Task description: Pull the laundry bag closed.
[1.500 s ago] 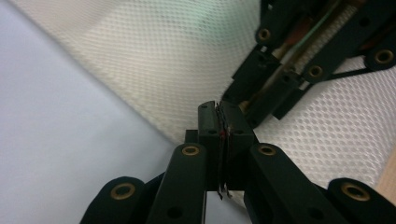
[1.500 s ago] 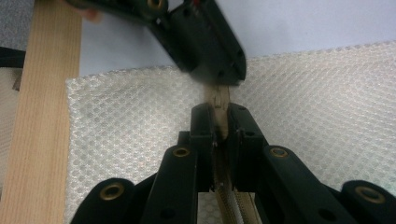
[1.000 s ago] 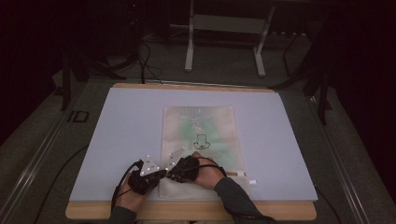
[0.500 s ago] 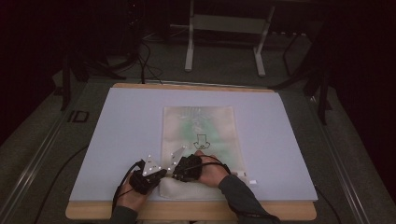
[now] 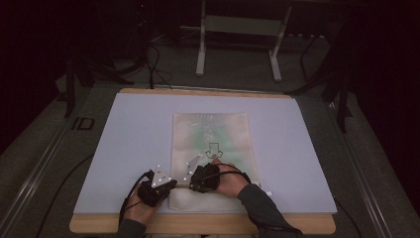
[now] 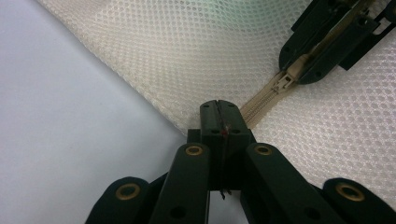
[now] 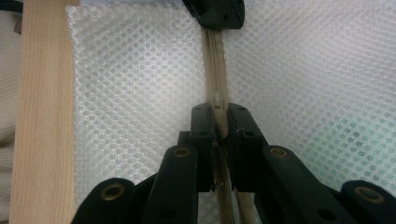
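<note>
High view: pale table with wooden front edge, mesh zipper bag lying flat at centre, near end toward person. Both hands at bag's near edge, close together. Left gripper at bag's near left corner; left gripper view shows jaws pressed together, pinching end of beige zipper at mesh edge. Right gripper just beside it; right gripper view shows jaws clamped on zipper pull, zipper tape running away between mesh panels.
</note>
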`<state>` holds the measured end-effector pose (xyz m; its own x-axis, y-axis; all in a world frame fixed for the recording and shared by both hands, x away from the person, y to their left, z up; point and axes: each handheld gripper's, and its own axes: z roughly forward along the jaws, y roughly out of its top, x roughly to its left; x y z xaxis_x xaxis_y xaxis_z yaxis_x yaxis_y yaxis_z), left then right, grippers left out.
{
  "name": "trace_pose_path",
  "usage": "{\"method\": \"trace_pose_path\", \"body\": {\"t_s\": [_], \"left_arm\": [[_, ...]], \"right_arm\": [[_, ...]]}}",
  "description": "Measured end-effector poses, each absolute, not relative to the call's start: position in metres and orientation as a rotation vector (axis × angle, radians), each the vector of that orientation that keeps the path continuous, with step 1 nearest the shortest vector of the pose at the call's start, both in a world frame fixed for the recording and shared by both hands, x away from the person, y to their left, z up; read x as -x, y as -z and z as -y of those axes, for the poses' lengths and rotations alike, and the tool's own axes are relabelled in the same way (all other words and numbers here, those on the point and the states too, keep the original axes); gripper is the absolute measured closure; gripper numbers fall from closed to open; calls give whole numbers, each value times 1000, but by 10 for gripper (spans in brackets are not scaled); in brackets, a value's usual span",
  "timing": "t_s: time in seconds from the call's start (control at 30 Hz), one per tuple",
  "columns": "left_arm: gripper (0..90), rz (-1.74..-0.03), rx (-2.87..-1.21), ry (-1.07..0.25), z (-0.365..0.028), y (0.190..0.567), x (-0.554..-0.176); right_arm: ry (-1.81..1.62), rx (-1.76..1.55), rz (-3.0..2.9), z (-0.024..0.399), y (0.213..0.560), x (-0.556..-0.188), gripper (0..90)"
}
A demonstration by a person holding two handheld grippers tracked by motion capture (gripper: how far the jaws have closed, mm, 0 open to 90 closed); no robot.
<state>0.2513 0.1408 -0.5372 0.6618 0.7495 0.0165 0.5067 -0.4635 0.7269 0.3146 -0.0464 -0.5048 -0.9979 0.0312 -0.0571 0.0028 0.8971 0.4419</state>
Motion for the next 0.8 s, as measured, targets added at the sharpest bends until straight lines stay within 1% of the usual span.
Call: {"method": "trace_pose_path", "body": {"t_s": [0.8], "left_arm": [[897, -969, -2168, -443, -140, 537, -251]], "right_arm": [[-691, -34, -3007, 52, 505, -315, 822]]}}
